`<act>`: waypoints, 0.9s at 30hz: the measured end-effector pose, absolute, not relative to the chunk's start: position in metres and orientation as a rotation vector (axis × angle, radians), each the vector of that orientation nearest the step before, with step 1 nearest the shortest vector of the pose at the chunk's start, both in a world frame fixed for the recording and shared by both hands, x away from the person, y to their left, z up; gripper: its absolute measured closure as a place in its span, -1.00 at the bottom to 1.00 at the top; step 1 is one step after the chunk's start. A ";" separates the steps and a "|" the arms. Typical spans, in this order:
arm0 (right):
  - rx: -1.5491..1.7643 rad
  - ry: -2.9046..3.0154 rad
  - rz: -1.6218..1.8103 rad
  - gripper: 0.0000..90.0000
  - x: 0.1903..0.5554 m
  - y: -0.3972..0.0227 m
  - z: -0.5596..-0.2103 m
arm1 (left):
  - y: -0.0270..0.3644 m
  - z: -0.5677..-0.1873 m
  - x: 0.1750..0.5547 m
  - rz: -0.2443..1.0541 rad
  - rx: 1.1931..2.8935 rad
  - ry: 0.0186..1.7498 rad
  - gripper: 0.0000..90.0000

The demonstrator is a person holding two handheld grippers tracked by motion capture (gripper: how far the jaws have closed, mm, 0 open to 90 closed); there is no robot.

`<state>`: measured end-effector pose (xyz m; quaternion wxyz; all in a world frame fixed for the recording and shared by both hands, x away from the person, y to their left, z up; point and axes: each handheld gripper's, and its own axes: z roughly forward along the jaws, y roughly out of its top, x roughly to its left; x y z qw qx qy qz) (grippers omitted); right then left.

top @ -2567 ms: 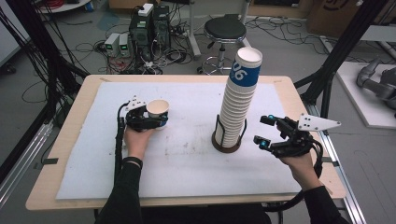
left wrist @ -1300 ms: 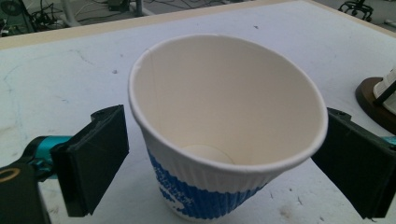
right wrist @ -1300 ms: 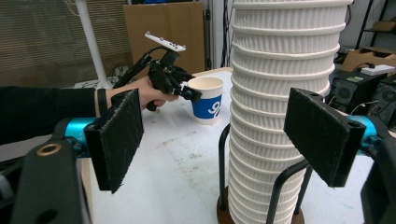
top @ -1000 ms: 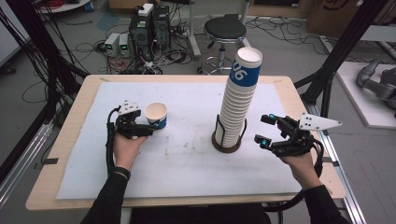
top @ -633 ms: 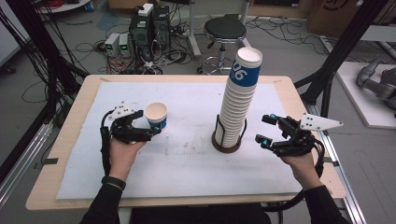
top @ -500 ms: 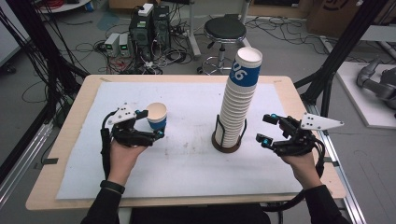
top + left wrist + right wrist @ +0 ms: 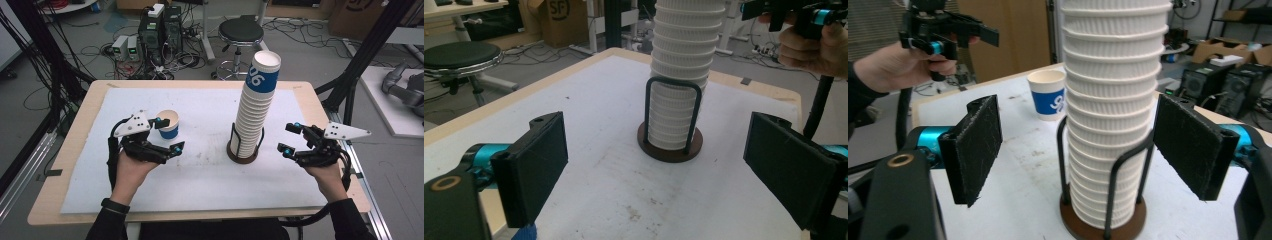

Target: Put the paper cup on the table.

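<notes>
A single paper cup (image 7: 168, 123) stands upright on the white mat (image 7: 200, 170), just beyond the left gripper (image 7: 166, 136), whose jaws are spread and hold nothing. The tall cup stack (image 7: 255, 105) sits in its wire holder (image 7: 243, 151) mid-table. The right gripper (image 7: 290, 138) hovers beside the stack, jaws spread wide, empty

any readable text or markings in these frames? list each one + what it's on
"06": white digits on the blue band of the top cup of the stack, high view.
"SF": round mark on a cardboard box on the floor, left gripper view.
Single cup: a white mark on its blue band, partly hidden by the stack; not readable.
Another box at the top of the high view: print cut off, unreadable.
</notes>
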<state>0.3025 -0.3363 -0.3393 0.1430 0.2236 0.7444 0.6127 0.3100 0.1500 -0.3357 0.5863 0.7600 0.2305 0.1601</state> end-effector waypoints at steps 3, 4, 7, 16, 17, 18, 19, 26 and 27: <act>0.662 2.143 1.747 -0.55 0.303 -0.339 -0.341 | 0.150 -0.338 0.312 0.370 1.770 0.546 -0.77; 0.666 2.139 1.744 -0.55 0.303 -0.340 -0.341 | 0.150 -0.339 0.313 0.365 1.767 0.550 -0.77; 0.683 2.142 1.732 -0.55 0.304 -0.340 -0.343 | 0.151 -0.342 0.315 0.364 1.763 0.557 -0.77; 0.688 2.139 1.720 -0.55 0.304 -0.339 -0.343 | 0.158 -0.347 0.317 0.365 1.743 0.586 -0.77; 0.686 2.140 1.720 -0.55 0.304 -0.338 -0.344 | 0.159 -0.347 0.317 0.368 1.741 0.589 -0.77; 0.685 2.139 1.717 -0.55 0.304 -0.338 -0.344 | 0.159 -0.347 0.317 0.371 1.740 0.588 -0.77; 0.684 2.138 1.718 -0.55 0.304 -0.338 -0.344 | 0.159 -0.347 0.317 0.371 1.739 0.587 -0.77; 0.685 2.138 1.727 -0.55 0.305 -0.339 -0.345 | 0.157 -0.347 0.318 0.371 1.741 0.583 -0.77; 0.691 2.136 1.724 -0.55 0.305 -0.340 -0.345 | 0.157 -0.348 0.318 0.372 1.743 0.586 -0.77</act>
